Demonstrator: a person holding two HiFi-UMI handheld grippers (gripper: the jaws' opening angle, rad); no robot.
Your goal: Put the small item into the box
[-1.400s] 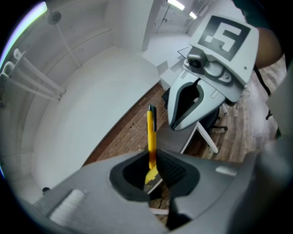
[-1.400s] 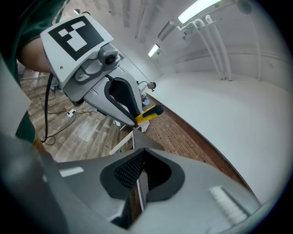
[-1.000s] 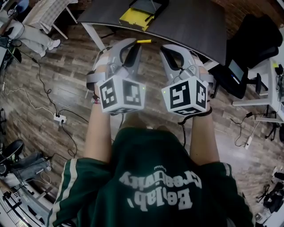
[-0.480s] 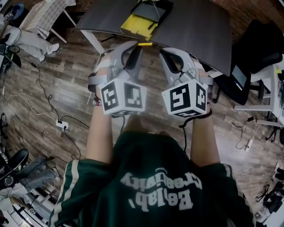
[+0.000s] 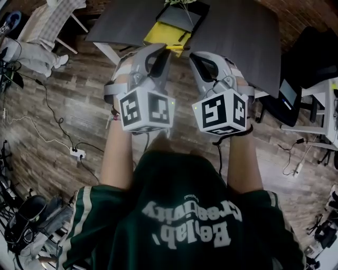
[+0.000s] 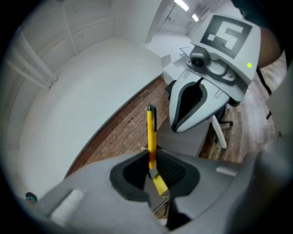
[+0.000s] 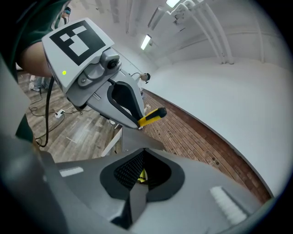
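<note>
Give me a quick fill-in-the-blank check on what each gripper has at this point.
The left gripper is clamped on a ___ pen.
The right gripper has its jaws together, holding ___.
The box sits on the dark ___ ahead of both grippers.
Missing words: yellow; nothing; table.

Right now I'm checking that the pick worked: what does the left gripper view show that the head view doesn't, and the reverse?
Only the left gripper view: the left gripper shut on the yellow item, which sticks out past the jaws. Only the head view: the whole black and yellow box, plus the person's forearms. Both: the right gripper alongside and the dark table ahead.
</note>
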